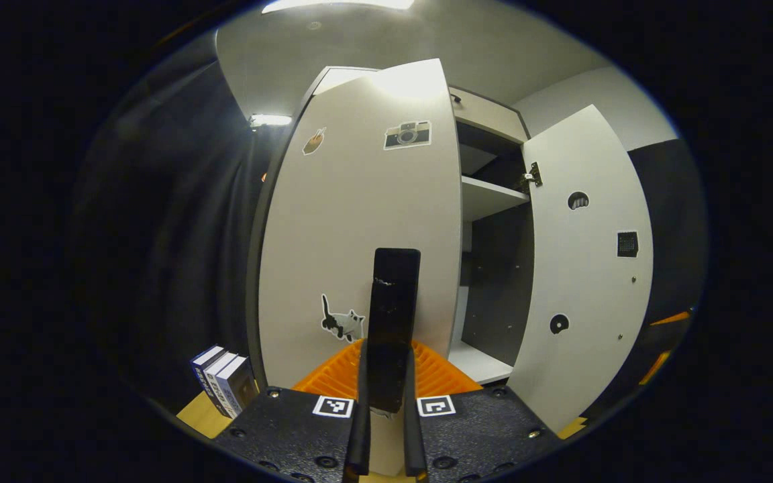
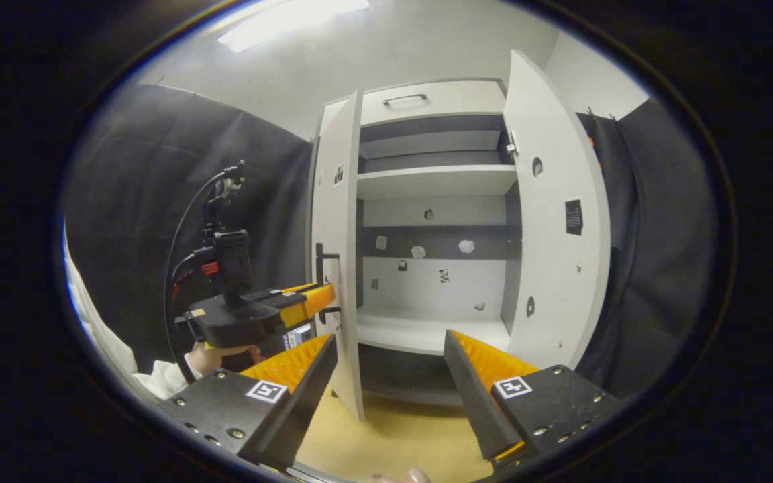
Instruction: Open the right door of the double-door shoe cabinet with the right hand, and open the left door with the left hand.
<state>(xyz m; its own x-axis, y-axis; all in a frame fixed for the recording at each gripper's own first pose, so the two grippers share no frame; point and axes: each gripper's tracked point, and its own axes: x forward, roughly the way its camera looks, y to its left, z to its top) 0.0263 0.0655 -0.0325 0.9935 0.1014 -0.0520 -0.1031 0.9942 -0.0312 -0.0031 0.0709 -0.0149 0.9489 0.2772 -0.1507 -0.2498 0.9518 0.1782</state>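
Left gripper view: close against left door (image 1: 359, 221), facing its outer face. Right gripper view: farther back, facing open shoe cabinet (image 2: 433, 268) interior. Both share right door (image 1: 584, 268).

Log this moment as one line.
left gripper: shut on left door handle | right gripper: open, free | right door: open

Pale grey left door (image 1: 359, 228) with camera, cat and drink stickers, matching pale grey right door (image 1: 584, 268) — dark cabinet interior (image 2: 437, 238) with white shelves (image 2: 437, 181), tan wooden floor (image 2: 393, 436), blue-and-white books (image 1: 224, 386)
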